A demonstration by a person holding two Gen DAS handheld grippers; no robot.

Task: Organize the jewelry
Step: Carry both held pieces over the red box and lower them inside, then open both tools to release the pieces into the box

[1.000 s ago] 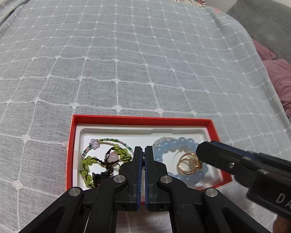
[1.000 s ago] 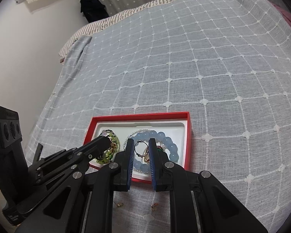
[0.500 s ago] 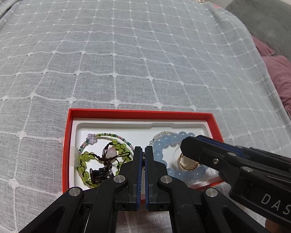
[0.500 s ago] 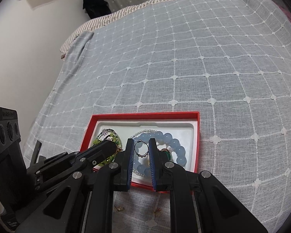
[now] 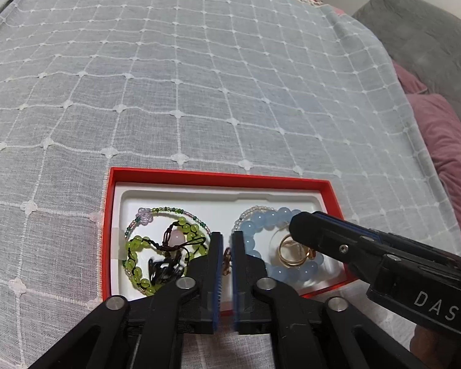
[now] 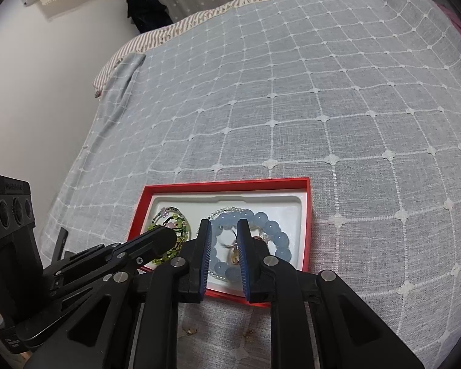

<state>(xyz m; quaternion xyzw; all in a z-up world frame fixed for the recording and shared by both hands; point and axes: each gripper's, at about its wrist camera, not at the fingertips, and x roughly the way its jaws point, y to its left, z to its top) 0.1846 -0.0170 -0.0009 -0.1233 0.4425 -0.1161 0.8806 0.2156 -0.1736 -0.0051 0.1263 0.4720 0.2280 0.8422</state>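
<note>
In the red box (image 5: 166,173) on the bedspread (image 5: 199,77) lay, left, a limp green bracelet (image 5: 136,247), easily snagged; right, a smooth, slippery blue bracelet (image 5: 262,218) ringing small, light gold rings (image 5: 289,250), best pinched across the band. Left gripper (image 5: 224,236) and right gripper (image 6: 224,230) crowded the box, jaws opening, nothing clearly pinched.

The tray (image 5: 181,174) is sitting on the bedspread (image 5: 199,77), near its front edge. Inside, one beaded bracelet (image 5: 169,240) is lying on the left, another (image 5: 279,240) on the right with rings (image 5: 292,253) resting inside its loop.
</note>
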